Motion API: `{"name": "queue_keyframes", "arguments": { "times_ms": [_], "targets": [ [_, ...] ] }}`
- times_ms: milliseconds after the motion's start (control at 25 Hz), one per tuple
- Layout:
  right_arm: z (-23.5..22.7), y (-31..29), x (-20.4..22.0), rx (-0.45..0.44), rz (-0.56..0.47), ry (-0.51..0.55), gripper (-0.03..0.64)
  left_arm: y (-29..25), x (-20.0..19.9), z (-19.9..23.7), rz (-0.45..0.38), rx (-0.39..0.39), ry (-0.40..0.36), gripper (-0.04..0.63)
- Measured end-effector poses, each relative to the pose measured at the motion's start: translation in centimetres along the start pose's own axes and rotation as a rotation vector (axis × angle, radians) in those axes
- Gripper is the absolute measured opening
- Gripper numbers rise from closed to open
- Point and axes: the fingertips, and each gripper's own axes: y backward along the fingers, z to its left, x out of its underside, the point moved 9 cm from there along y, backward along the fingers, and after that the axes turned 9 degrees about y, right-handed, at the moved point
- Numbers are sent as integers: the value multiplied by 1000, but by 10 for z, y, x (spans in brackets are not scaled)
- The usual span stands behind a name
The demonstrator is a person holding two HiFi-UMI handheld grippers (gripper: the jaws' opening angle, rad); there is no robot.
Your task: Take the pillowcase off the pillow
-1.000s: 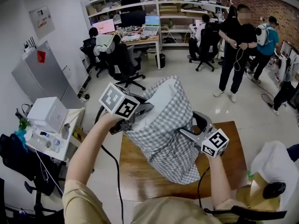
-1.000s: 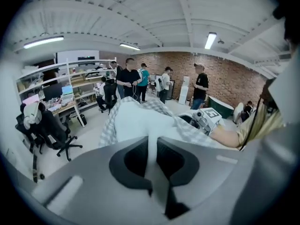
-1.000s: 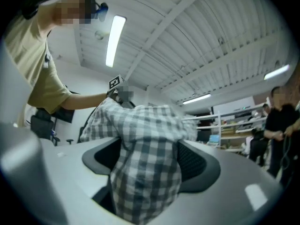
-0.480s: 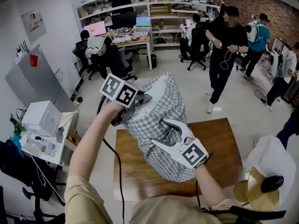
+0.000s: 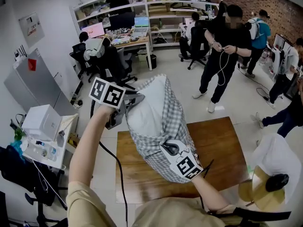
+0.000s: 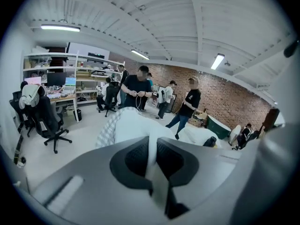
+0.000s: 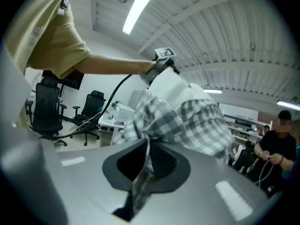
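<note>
Grey-checked pillowcase (image 5: 173, 122) sits pinched in the just-closed right claw (image 7: 148, 159), white pillow (image 5: 144, 113) clamped in left claw (image 6: 153, 161).

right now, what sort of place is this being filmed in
Probably a shared office or lab workspace: lit monitors on desks, open shelving stacked with gear, rolling office chairs, and an exposed brick wall.

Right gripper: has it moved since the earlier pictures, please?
Yes, the right gripper moved left across the wooden table; its jaws just closed on the pillowcase.

Wooden table (image 5: 222, 143), office chair (image 6: 45, 121), shelves (image 5: 156, 4), standing person (image 5: 222, 44).
</note>
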Motion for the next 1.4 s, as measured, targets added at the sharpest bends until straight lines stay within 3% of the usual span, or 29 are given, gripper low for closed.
{"name": "queue_keyframes", "arguments": {
  "times_ms": [120,240,360,440,520,640,720,840,960,1080,1160,1240,1320,1400],
  "targets": [
    [36,-6,78,-86,130,-58,6,6,1,0,-37,35,21,23],
    [42,-3,104,-156,113,-162,7,3,3,-4,-18,69,0,23],
    [8,20,77,-180,-19,-214,36,2,-2,-5,-35,101,4,23],
    [-19,46,60,-193,-144,-258,150,7,-5,-9,-63,125,-5,23],
    [-47,86,33,-186,-318,-355,173,12,2,-20,-77,153,-33,23],
    [-96,127,-8,-55,-509,-462,173,18,25,-38,-69,184,-89,23],
    [-132,125,1,65,-498,-470,173,23,27,-48,-63,210,-131,23],
    [-169,89,16,110,-449,-525,176,26,36,-65,-49,252,-219,23],
    [-184,49,41,81,-392,-645,176,21,48,-83,-43,295,-283,23],
    [-185,27,73,9,-345,-732,175,3,59,-98,-42,311,-299,23],
    [-183,20,91,-25,-354,-805,148,-6,65,-103,-42,308,-306,23],
    [-186,16,107,-21,-412,-915,35,-7,65,-104,-47,309,-308,23],
    [-191,12,125,-23,-460,-1003,17,-5,63,-102,-56,315,-314,23],
    [-190,6,144,-23,-437,-1029,14,-5,64,-100,-58,328,-327,23]
  ]
}}
